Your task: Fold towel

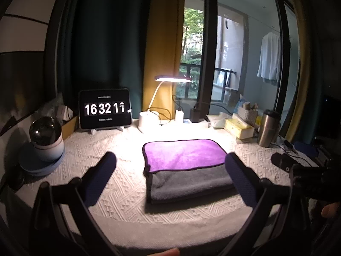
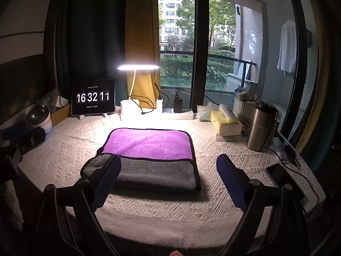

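A purple and grey towel (image 1: 185, 168) lies folded flat on the white textured tablecloth (image 1: 127, 202), purple side at the back, grey layer at the front. It also shows in the right wrist view (image 2: 149, 160). My left gripper (image 1: 170, 177) is open and empty, held above the table's front; its right finger overlaps the towel's right edge in view. My right gripper (image 2: 168, 179) is open and empty, its left finger in front of the towel's front left corner. The other gripper's body shows at the right of the left wrist view (image 1: 298, 166).
A tablet clock (image 1: 104, 109), a lit desk lamp (image 1: 149, 119), a tissue box (image 2: 226, 123), a steel tumbler (image 2: 261, 125) and a white basket (image 2: 243, 108) line the back and right. A round camera (image 1: 46, 136) stands at the left. A phone (image 2: 283, 177) and cables lie at the right.
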